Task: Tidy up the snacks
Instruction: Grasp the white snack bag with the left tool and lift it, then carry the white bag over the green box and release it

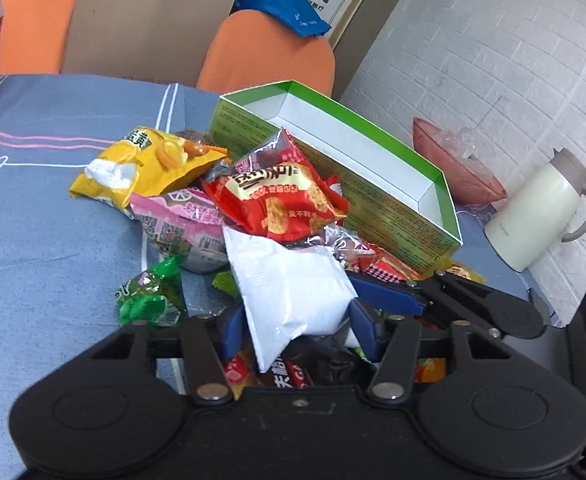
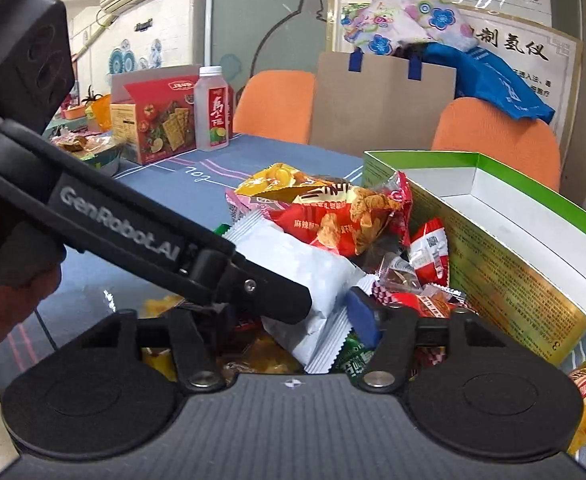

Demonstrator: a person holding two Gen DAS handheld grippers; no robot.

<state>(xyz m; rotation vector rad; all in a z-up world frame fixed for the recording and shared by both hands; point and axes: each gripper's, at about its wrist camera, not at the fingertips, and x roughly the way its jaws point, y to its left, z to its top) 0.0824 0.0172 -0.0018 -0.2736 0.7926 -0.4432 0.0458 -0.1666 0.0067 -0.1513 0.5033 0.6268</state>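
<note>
The white packet (image 1: 293, 280) lies at lower centre atop the snack pile (image 1: 221, 200) on the worktop (image 1: 33, 220), both grippers' parted fingers (image 1: 389, 294) flanking without clamping it; closing, then lifting toward the green box (image 1: 373, 184), likely follows.

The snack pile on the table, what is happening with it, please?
A person works two handheld grippers over the snack pile. The left gripper has a white packet between its fingers, and the right gripper reaches around the same packet. The green box behind the pile looks empty inside.
</note>
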